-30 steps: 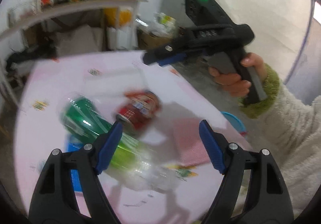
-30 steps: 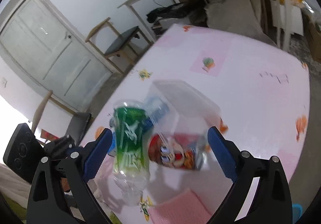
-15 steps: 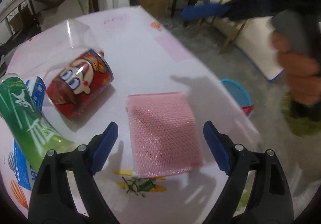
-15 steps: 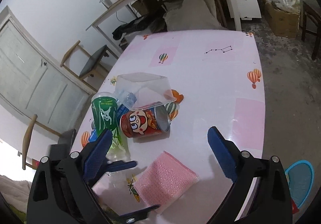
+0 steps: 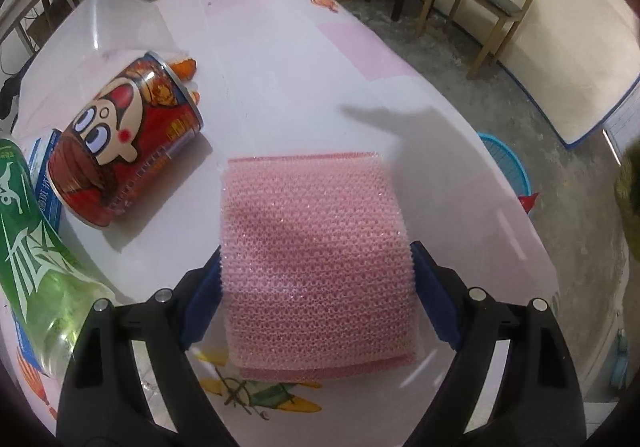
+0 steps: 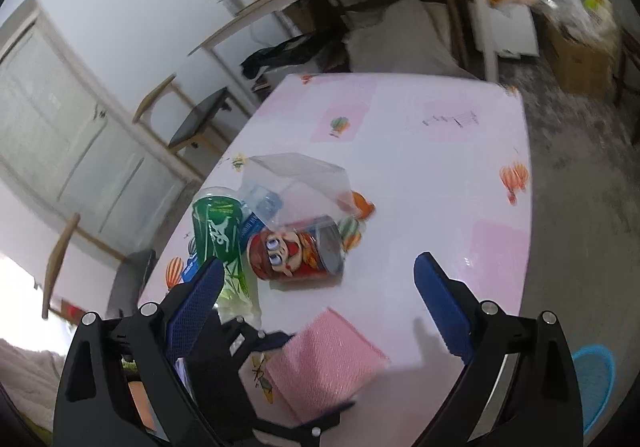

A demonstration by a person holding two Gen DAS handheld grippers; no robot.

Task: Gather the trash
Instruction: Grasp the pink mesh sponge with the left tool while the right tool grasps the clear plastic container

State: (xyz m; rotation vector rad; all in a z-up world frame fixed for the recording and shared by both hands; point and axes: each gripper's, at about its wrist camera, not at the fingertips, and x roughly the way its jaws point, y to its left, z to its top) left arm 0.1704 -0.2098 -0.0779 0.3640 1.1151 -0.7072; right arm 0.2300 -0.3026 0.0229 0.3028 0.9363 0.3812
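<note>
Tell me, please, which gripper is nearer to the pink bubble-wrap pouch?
Left. The left gripper straddles the pink bubble-wrap pouch, one finger at each side edge. The right gripper hangs open farther back, above the table.

Even, soft indoor light; faint shadows on the table (image 5: 280,59); fisheye-bent dark edges, right view motion-blurred.

green bottle (image 5: 32,247) cut off, blue box (image 5: 44,175) mostly hidden

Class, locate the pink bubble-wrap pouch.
In the left wrist view, the pink bubble-wrap pouch lies flat between the left gripper pads, right of the red can.
</note>
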